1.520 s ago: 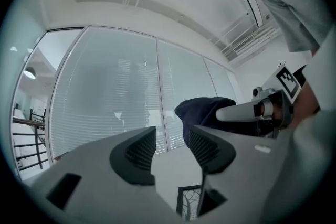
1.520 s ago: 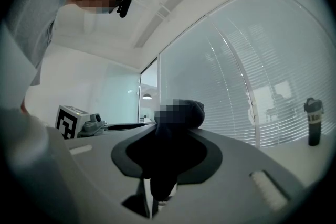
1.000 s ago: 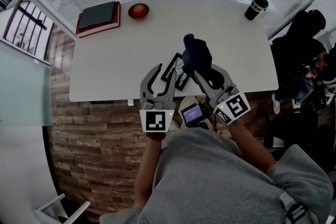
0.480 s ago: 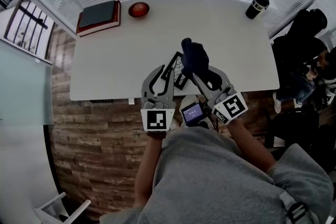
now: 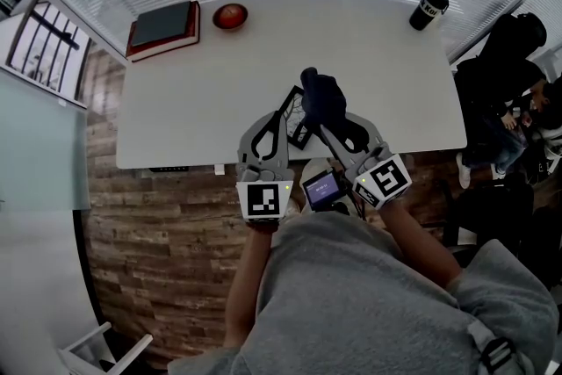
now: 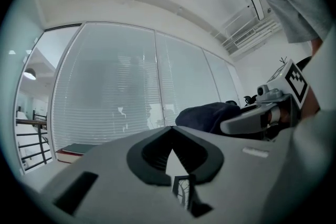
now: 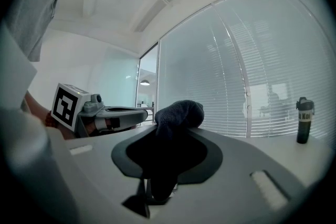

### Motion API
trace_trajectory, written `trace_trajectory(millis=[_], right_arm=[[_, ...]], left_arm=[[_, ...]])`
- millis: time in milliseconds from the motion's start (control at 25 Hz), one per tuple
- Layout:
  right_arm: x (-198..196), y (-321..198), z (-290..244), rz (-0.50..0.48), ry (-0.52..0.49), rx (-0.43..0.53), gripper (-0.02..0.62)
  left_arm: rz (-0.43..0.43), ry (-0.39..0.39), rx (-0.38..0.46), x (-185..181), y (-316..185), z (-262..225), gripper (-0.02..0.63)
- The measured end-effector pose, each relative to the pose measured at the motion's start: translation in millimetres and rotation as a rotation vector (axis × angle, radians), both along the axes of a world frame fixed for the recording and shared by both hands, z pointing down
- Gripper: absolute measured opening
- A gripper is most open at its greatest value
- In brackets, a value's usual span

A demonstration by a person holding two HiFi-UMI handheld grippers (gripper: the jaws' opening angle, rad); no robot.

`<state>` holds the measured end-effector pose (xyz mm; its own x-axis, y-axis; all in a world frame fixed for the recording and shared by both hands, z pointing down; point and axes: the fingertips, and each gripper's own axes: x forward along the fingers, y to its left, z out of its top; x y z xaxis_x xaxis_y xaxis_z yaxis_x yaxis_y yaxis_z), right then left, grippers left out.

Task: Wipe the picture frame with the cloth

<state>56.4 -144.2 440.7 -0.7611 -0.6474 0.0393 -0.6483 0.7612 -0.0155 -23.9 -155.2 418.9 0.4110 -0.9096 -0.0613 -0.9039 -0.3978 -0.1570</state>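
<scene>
Left gripper (image 5: pixel 276 126): seen at the lower centre of the head view. Its jaws have just been closed and are pressed together on a thin edge of the picture frame (image 5: pixel 295 111), as is shown in the left gripper view.
Right gripper (image 5: pixel 327 123): just to the right of the left one. A dark cloth (image 5: pixel 323 94) is pinched between its jaws, and the bunched end stands out beyond the tips.
Picture frame: placed on the white table (image 5: pixel 193 101) close to its near edge, in the middle of the head view. The cloth is held over its right part; whether contact is already made cannot be told.
Further things: a book (image 5: pixel 164 26) and a red bowl (image 5: pixel 230 16) at the upper left, a dark cup (image 5: pixel 428 10) at the upper right, all well apart from the frame.
Risk, grip: only a narrow edge is held, so the frame could be twisted out of the jaws if the cloth is pushed hard.
Risk, place: the frame could be shoved over the near edge of the table.
Risk, cloth: it could be pulled loose by dragging.
</scene>
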Motion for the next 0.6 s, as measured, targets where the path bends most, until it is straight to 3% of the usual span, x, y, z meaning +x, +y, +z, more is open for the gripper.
trace_trajectory(millis=[600], right_arm=[[1.0, -4.8, 9.7, 0.000, 0.017, -0.009, 0.094]], left_arm=[[-0.010, 0.009, -0.020, -3.6, -1.3, 6.3, -0.003]])
